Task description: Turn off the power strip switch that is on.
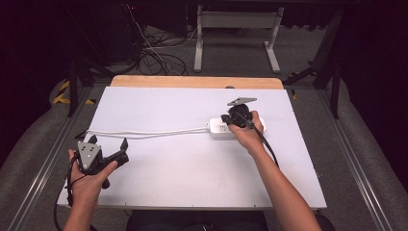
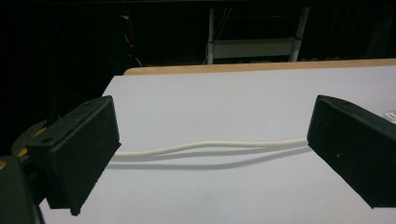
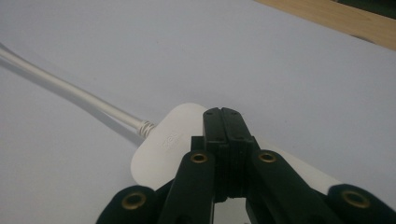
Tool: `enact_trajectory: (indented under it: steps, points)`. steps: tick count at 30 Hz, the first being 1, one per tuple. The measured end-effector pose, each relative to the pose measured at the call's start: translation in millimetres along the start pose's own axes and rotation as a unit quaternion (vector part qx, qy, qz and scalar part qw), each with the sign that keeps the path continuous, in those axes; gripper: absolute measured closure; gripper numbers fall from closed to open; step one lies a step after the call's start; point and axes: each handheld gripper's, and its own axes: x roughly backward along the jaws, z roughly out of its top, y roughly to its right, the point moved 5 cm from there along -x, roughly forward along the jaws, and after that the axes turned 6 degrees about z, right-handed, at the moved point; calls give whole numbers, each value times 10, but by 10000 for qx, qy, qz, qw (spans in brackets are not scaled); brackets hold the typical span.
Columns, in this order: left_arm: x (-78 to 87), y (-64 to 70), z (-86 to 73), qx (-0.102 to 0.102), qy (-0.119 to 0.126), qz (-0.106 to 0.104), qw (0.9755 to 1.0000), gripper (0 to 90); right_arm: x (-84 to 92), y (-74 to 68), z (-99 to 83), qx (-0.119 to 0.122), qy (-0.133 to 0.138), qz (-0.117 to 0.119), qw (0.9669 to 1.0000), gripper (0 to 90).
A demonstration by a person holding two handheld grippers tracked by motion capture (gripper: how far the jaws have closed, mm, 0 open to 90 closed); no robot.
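Across table [image 1: 159,183], power strip [image 1: 222,129] lengthwise left-right.

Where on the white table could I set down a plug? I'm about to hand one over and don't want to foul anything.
Free: the wide strip beyond the white cable up to the wooden edge, and the near middle between the two forearms. Crowded: around the power strip under the right gripper, and the near-left corner by the left gripper.

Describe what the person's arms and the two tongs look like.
Both forearms are bare, no sleeves. Left tongs: black, flat rectangular jaws, a grey three-cornered plate on top, a black cable trailing. Right tongs: black, brass-coloured rivets on the linkage, same grey plate, black cable along the forearm.
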Motion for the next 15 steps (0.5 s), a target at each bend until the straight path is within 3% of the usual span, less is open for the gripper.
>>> enact_trajectory:
  steps: [7, 11, 15]
  points:
    - [11, -9, -6, 1, -14, 20, 10000, 30, -74, 27, -21, 42, -17, -88, 10000, 900]
    - [21, -13, -13, -32, -26, 21, 10000, 30, -67, 38, -5, 34, 109, -83, 9999, 900]
    - [28, -8, -15, -28, -28, 11, 10000, 31, -124, 38, -38, 76, 8, -139, 9999, 900]
